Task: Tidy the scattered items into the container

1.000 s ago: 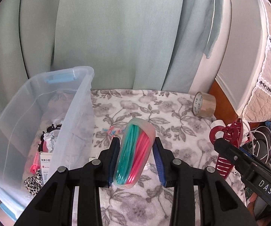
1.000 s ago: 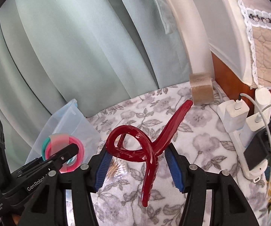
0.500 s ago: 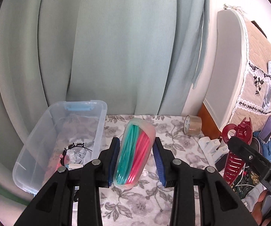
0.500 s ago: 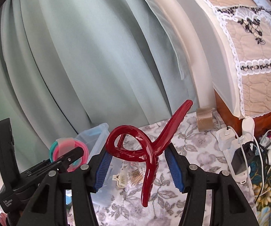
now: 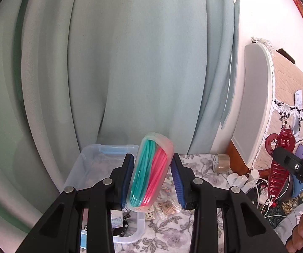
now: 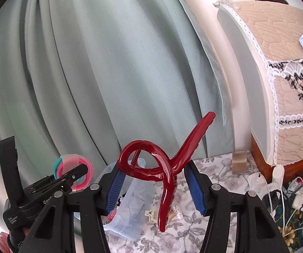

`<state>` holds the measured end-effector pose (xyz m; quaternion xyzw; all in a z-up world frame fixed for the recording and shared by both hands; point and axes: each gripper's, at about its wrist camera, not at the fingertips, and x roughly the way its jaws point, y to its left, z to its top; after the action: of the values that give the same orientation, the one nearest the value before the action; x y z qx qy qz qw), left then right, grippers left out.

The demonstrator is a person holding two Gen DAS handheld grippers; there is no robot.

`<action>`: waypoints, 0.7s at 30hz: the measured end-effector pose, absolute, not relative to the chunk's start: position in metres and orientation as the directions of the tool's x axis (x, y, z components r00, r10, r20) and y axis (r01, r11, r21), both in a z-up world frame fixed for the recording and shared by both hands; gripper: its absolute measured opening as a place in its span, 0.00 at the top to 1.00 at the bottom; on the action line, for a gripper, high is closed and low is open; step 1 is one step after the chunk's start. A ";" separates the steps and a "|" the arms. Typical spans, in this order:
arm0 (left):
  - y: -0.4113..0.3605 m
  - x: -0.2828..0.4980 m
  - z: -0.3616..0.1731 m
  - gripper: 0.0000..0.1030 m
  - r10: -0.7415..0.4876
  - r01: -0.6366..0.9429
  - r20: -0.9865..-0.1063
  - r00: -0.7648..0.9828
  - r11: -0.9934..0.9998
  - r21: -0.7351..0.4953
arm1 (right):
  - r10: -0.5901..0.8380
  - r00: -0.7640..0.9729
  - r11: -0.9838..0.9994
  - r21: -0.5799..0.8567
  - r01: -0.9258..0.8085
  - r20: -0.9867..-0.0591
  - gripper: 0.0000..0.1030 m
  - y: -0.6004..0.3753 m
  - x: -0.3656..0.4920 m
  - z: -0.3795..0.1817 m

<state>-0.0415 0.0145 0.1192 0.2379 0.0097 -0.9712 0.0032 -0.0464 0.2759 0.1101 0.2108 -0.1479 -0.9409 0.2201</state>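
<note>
1. The pale green curtain (image 5: 130,63) fills the space behind everything in both of my views.
2. The floral cloth (image 6: 221,168) covers the table below, with a quilted beige cover (image 6: 288,63) at its right edge.
3. The clear plastic container (image 5: 100,158) sits on the cloth at the left, well below my claws; small dark items lie in it, too small for me to name.
4. My right gripper (image 6: 153,186) is closed on the red hair claw (image 6: 166,168), its blue pads pressing the looped end while one long prong points up and to the right.
5. My left gripper (image 5: 152,176) is closed on the pack of hair ties (image 5: 149,172), a clear case of teal and pink rings held upright above the container's near corner.
6. A roll of tape (image 5: 222,162) stands on the cloth at the back right.
7. A bundle of cotton swabs (image 5: 168,205) and a small white clip (image 6: 151,214) lie on the cloth just beside the container.
</note>
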 end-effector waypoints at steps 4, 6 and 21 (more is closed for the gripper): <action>-0.006 -0.028 0.129 0.64 -0.036 0.036 -0.440 -0.897 -0.999 0.008 | -0.468 -0.819 -0.870 0.334 0.363 -0.331 0.41 0.267 -0.034 0.123; -0.018 -0.022 0.130 0.64 -0.049 0.054 -0.435 -0.899 -0.999 0.000 | -0.478 -0.811 -0.868 0.325 0.376 -0.338 0.41 0.262 -0.031 0.128; -0.102 -0.010 0.081 0.64 -0.104 0.203 -0.520 -0.848 -0.969 -0.137 | -0.566 -0.700 -0.807 0.119 0.578 -0.437 0.41 0.176 -0.023 0.142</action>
<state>-0.0095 -0.1024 0.0815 0.2638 0.0938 -0.9566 0.0803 -0.0232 0.1762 0.1419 0.2324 0.0136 -0.9217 0.3102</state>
